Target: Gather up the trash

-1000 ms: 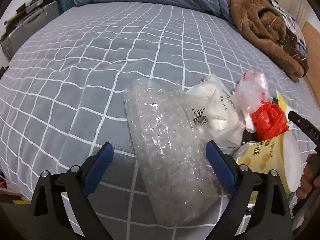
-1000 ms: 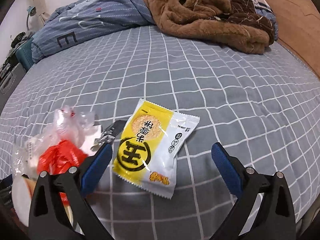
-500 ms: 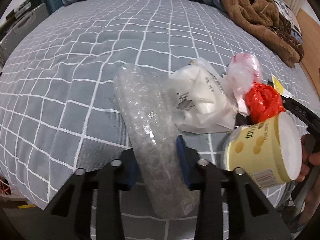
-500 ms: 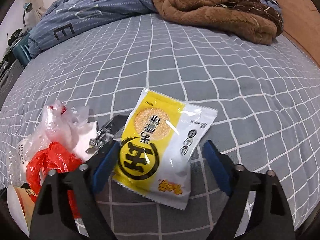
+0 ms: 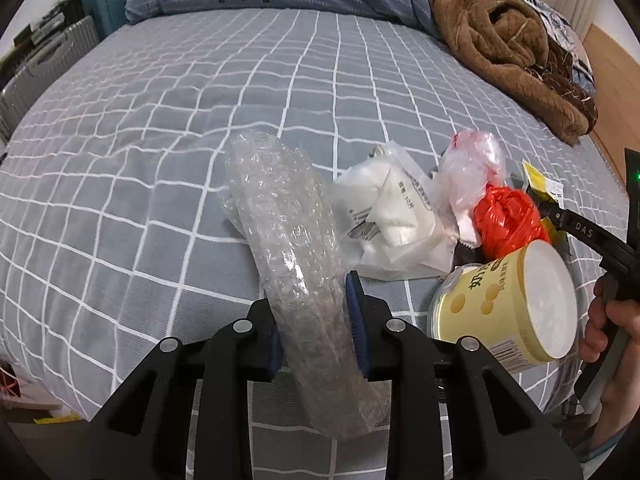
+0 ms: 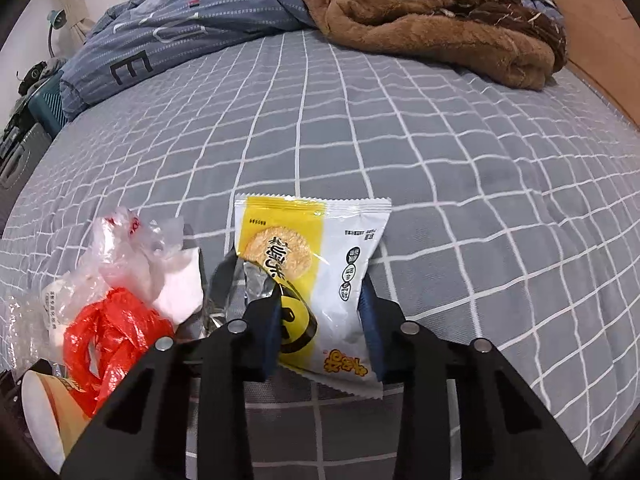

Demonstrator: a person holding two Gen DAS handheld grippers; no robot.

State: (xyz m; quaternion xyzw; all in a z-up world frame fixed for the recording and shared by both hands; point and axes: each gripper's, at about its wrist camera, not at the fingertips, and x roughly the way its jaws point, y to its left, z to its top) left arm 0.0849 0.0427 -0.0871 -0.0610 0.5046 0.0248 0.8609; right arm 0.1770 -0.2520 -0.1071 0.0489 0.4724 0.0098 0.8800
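A long roll of clear bubble wrap (image 5: 288, 232) lies on the grey checked bed sheet (image 5: 160, 120), and my left gripper (image 5: 314, 320) is shut on its near part. To its right lies a heap of trash: a white plastic bag (image 5: 392, 220), a clear bag (image 5: 476, 164), a red bag (image 5: 508, 220) and a yellow paper cup (image 5: 500, 312) on its side. In the right wrist view a yellow and white snack packet (image 6: 320, 236) sits between the blue pads. My right gripper (image 6: 322, 312) is closing on it, and the packet is creased.
A brown fleece blanket (image 6: 420, 20) and a blue duvet (image 6: 180, 32) are bunched at the far end of the bed. Suitcases (image 5: 48, 56) stand off the bed's left side. A wooden board (image 6: 592, 32) borders the right. A hand (image 5: 608, 320) grips the right tool.
Both grippers went from wide open to closed: the left onto the bubble wrap, the right onto the snack packet, which now stands more upright and creased.
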